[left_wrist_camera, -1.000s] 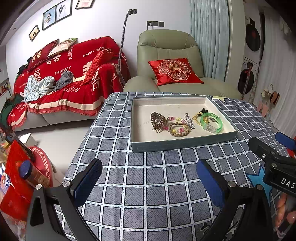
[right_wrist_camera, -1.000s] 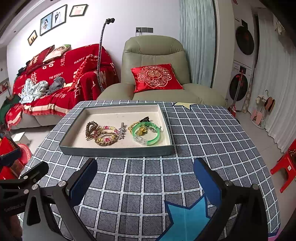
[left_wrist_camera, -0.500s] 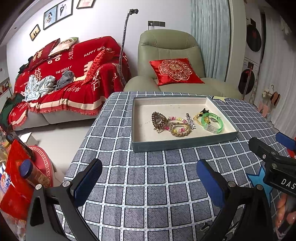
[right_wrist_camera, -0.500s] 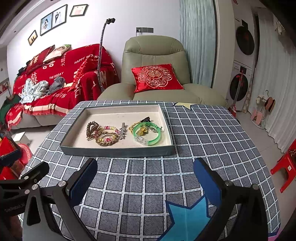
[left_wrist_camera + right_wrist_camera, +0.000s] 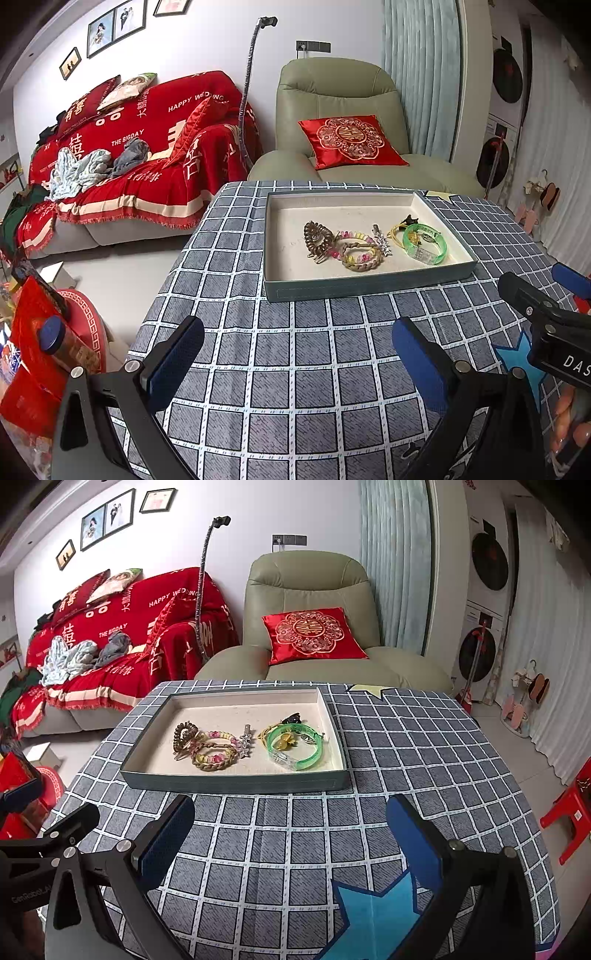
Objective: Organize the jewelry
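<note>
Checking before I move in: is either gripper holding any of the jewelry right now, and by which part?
Nothing is held. The left gripper and right gripper both have open, empty jaws above the tablecloth; all the jewelry lies in the tray.

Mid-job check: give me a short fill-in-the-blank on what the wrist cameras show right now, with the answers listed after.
1. All the jewelry lies inside the shallow ____, which sits on the checked tablecloth.
2. The green bangle lies at the ____ end of the jewelry row in the right wrist view.
3. Both the left hand-held gripper and the right hand-held gripper are ____ and hold nothing.
4. The cushion on the armchair is ____.

Missing words: tray; right; open; red
</note>
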`<act>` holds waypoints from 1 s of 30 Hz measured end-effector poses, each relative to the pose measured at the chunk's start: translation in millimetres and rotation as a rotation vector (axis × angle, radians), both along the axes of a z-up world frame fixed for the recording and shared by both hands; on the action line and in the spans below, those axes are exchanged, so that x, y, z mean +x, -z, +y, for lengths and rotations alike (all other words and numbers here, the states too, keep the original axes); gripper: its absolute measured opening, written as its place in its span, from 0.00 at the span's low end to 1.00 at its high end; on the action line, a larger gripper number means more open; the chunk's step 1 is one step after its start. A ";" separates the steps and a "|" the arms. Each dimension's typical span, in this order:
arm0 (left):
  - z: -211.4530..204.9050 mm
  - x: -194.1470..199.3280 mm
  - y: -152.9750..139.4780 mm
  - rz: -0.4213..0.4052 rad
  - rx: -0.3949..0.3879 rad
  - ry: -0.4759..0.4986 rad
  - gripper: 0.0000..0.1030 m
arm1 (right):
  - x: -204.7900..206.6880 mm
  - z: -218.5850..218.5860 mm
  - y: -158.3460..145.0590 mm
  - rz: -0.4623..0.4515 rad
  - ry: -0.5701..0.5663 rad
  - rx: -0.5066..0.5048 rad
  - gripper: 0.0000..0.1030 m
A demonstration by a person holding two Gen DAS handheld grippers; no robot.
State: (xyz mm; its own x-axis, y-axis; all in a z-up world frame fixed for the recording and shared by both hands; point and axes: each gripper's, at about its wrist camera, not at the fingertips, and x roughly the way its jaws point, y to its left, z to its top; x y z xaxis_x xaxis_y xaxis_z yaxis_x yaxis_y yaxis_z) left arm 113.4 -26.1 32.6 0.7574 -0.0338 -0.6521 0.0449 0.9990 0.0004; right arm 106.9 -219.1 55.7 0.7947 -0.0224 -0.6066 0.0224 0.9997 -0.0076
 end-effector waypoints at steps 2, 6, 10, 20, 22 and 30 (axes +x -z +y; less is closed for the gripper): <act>-0.3 0.1 0.2 0.000 0.000 0.000 1.00 | -0.2 0.4 -0.3 0.000 -0.002 0.001 1.00; -0.6 0.2 0.3 0.000 0.001 0.002 1.00 | -0.4 1.2 -0.7 0.001 -0.001 0.002 1.00; -1.0 0.2 0.9 0.004 0.000 0.001 1.00 | -0.4 1.2 -0.8 0.000 -0.002 0.000 1.00; -1.7 0.2 2.1 0.003 0.003 0.002 1.00 | -0.9 2.7 -1.4 -0.001 -0.003 0.002 1.00; -1.9 0.0 2.3 0.003 0.004 0.002 1.00 | -0.7 2.6 -1.2 -0.001 -0.003 0.002 1.00; -1.7 0.2 2.2 0.003 0.001 0.000 1.00 | -0.9 2.6 -1.3 -0.002 -0.004 0.001 1.00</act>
State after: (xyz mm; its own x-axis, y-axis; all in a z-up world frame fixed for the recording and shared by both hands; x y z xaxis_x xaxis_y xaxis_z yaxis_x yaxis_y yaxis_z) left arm 113.6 -27.8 30.4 0.7557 -0.0337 -0.6540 0.0452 0.9990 0.0008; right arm 106.0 -216.5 57.0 0.7959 -0.0186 -0.6051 0.0184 0.9998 -0.0065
